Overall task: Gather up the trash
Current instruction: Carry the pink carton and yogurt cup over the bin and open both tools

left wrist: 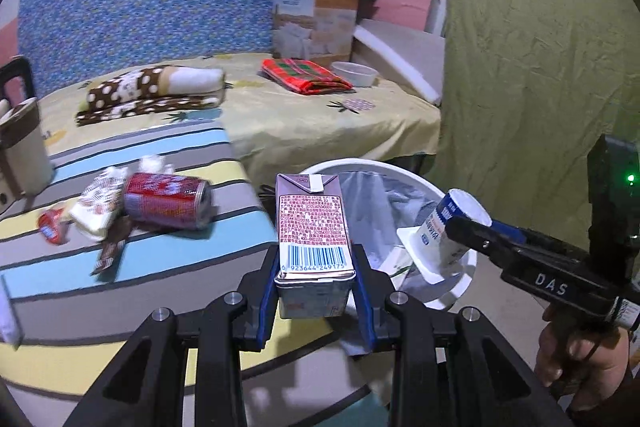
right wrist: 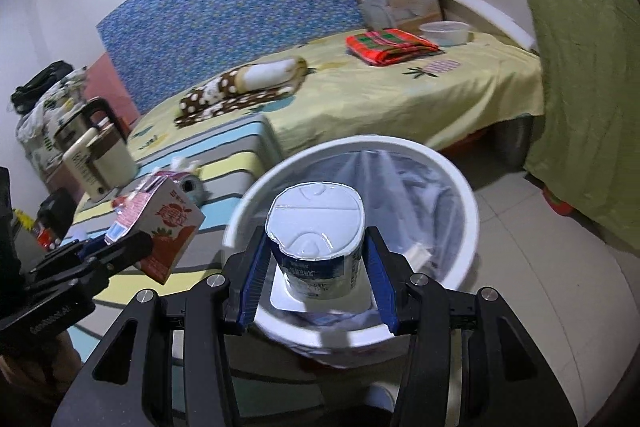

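left gripper [left wrist: 316, 283] clamping a drink carton [left wrist: 311, 223], right gripper [right wrist: 318, 267] clamping a yogurt cup [right wrist: 318, 227].
right one is hovering over the white bin [right wrist: 460, 195].

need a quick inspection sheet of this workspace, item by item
surface: striped cloth surface, beside the bed.
job's things: milk carton and yogurt cup held; white lined bin under the cup.
clutter: red can on its side, wrappers, kettle.
grippers: left gripper shut on the carton; right gripper shut on the cup.
cables: nothing seen.
surroundings: bed with folded blanket, red cloth, bowl, green curtain.
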`<state>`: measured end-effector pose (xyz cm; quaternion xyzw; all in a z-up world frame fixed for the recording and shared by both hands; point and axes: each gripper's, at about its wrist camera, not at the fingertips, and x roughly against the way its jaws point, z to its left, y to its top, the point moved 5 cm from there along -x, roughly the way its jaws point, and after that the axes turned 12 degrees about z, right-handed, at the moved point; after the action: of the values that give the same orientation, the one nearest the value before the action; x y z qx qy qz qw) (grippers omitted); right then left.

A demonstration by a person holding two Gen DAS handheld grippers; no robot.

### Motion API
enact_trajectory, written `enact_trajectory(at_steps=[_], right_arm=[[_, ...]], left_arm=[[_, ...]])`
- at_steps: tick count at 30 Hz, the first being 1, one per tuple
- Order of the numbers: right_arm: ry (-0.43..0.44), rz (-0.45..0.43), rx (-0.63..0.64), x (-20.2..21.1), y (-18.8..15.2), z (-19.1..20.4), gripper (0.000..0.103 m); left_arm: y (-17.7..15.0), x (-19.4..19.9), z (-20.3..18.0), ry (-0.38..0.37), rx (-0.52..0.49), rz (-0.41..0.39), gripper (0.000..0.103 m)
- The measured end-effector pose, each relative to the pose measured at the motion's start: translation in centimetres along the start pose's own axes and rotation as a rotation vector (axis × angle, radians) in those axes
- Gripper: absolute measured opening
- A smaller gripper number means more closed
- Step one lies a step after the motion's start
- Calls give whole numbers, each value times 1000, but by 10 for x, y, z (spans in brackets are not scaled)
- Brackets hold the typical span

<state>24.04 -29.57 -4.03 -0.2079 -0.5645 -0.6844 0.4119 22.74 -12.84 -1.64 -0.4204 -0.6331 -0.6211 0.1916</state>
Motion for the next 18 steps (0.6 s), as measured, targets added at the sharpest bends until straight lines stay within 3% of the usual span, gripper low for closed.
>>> enact_trajectory(at_steps=[18], right_arm=[[-46,73,-65,-22,-4,-36,51]], left_arm=[[11,-73,-35,-82,-75,118,34]])
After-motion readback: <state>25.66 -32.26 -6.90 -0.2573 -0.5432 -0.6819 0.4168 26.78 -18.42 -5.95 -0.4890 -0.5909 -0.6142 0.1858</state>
